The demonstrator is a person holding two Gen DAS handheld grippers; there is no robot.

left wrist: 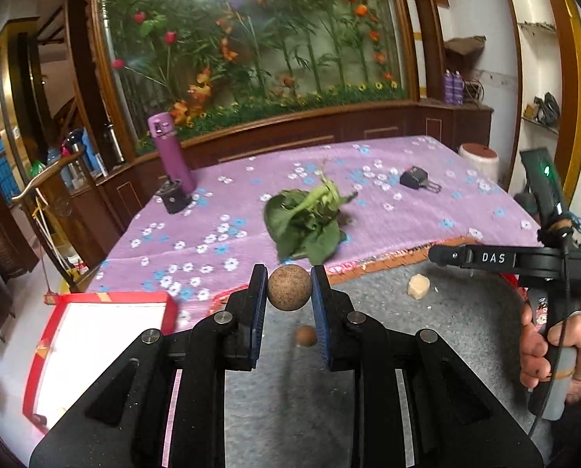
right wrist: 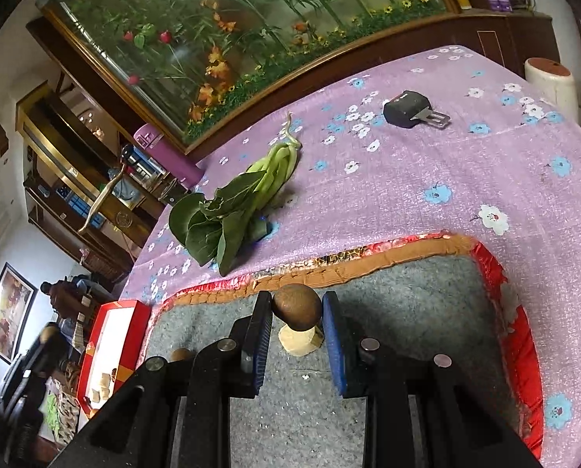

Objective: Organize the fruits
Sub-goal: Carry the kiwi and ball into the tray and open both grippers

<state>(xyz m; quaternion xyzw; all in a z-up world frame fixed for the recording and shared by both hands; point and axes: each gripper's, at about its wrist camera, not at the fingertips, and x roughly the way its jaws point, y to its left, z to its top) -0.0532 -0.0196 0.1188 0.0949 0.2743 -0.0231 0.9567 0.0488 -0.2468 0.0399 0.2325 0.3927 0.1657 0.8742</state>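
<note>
My left gripper (left wrist: 289,292) is shut on a round, rough brown fruit (left wrist: 289,288) and holds it above the grey mat (left wrist: 407,351). A smaller brown fruit (left wrist: 305,336) lies on the mat below it. In the right wrist view my right gripper (right wrist: 296,312) is shut on a smooth dark-brown fruit (right wrist: 296,306), with both blue pads against its sides. A pale chunk (right wrist: 298,341) sits on the mat just beneath it. From the left wrist view the right gripper (left wrist: 434,254) appears side-on, held by a hand (left wrist: 544,347), above the pale chunk (left wrist: 418,286).
A red box (left wrist: 95,331) with a white inside lies at the left; the same red box (right wrist: 111,335) holds pale chunks. Leafy greens (left wrist: 306,222) lie on the purple flowered cloth (left wrist: 466,210). A purple bottle (left wrist: 171,152) and a black clip-like object (left wrist: 415,177) stand farther back.
</note>
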